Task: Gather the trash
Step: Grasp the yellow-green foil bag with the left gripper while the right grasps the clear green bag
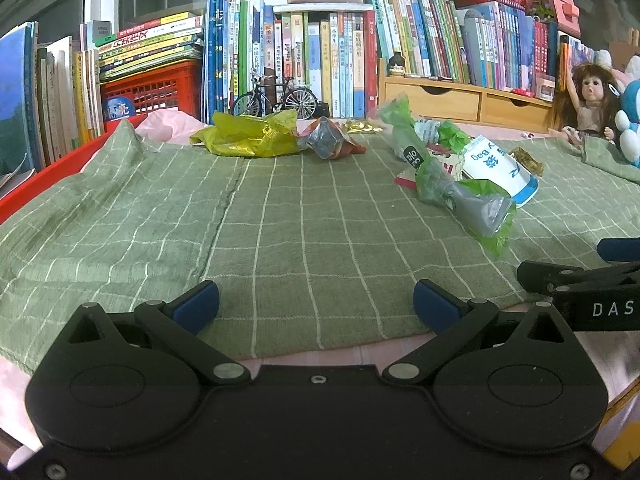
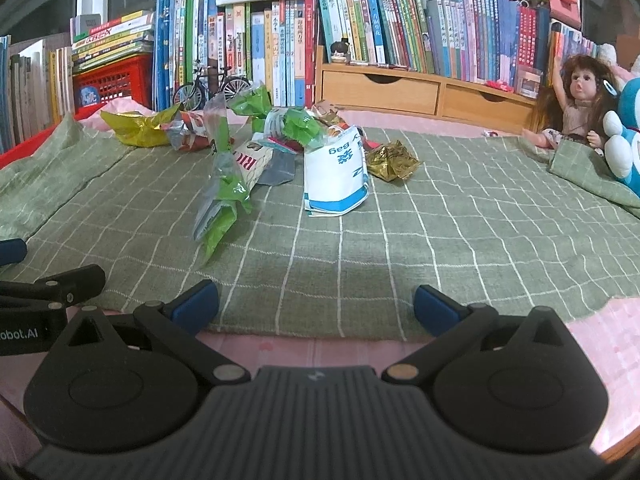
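Note:
Crumpled wrappers lie on a green checked cloth (image 1: 280,232). A yellow wrapper (image 1: 244,136) and a grey-red one (image 1: 330,142) sit at the back. A green-and-clear bag (image 1: 460,188) and a white-and-blue bag (image 1: 500,168) lie to the right. In the right wrist view the white-and-blue bag (image 2: 336,176), the green-and-clear bag (image 2: 224,196) and a gold foil wrapper (image 2: 392,160) are ahead. My left gripper (image 1: 316,304) is open at the cloth's near edge, holding nothing. My right gripper (image 2: 316,304) is open too, well short of the trash, and shows at the left wrist view's right edge (image 1: 580,280).
Rows of books (image 1: 320,64), a red crate (image 1: 156,88), a model bicycle (image 1: 276,98) and wooden drawers (image 2: 400,88) line the back. A doll (image 2: 572,100) and a blue plush toy (image 2: 628,132) sit at the right. A red tray edge (image 1: 40,184) runs along the left.

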Tool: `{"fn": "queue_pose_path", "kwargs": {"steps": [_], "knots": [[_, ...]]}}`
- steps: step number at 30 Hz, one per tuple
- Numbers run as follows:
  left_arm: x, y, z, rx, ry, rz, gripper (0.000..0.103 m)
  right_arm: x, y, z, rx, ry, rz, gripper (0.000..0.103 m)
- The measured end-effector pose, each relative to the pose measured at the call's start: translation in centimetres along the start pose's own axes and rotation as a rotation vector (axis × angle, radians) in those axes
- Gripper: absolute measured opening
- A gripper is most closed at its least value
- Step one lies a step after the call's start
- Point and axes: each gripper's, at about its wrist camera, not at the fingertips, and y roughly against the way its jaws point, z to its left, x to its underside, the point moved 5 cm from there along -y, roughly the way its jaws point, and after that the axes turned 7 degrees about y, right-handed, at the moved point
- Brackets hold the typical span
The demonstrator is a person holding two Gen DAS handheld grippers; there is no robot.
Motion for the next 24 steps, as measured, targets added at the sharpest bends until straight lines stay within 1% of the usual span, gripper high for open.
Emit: {"fn": "queue_pose_path", "kwargs": {"steps": [4, 8, 12, 14, 15, 17, 18, 19, 21, 22, 24], "knots": [[-0.2, 0.0, -0.3, 0.002, -0.044, 0.01, 0.103, -0.2, -0.2, -0.1, -0.009, 0.003, 0.027, 0.103], [-0.7, -0.4, 0.0, 0.056, -0.085, 0.034, 0.103, -0.6, -0.5, -0.2, -0.032, 0.021, 0.06, 0.103], [-1.9, -1.1, 1.1, 0.13, -0.071, 0.106, 0.103, -0.7, -0.7, -0.3, -0.069, 0.068, 0.055, 0.103], [-2.9, -1.3, 2.2, 0.147, -0.036, 0.121, 0.103, -1.0, -0.7, -0.4, -0.08, 0.055, 0.077, 0.103], [-3.6, -1.4, 2.7, 0.158, -0.019, 0.117, 0.103, -1.2, -0.7, -0.5, -0.093, 0.047, 0.085, 0.103], [-5.1, -1.6, 3.9, 0.193, 0.007, 0.082, 0.103, -1.9, -0.3, -0.6, -0.164, 0.013, 0.081, 0.103], [-6.0, -1.9, 4.4, 0.202, 0.01, 0.067, 0.103, -2.4, 0.0, -0.6, -0.223, -0.013, 0.06, 0.103], [-6.9, -2.3, 4.8, 0.2, 0.009, 0.061, 0.103, -2.9, 0.1, -0.6, -0.265, -0.036, 0.043, 0.103], [-8.8, -3.8, 5.7, 0.171, 0.001, 0.071, 0.103, -4.0, 0.1, -0.3, -0.329, -0.066, 0.013, 0.103], [-9.6, -4.7, 6.0, 0.152, -0.002, 0.08, 0.103, -4.5, -0.1, 0.0, -0.338, -0.061, 0.001, 0.103], [-10.9, -6.7, 6.6, 0.121, 0.002, 0.097, 0.103, -5.3, -0.6, 0.6, -0.324, -0.027, -0.019, 0.103]]}}
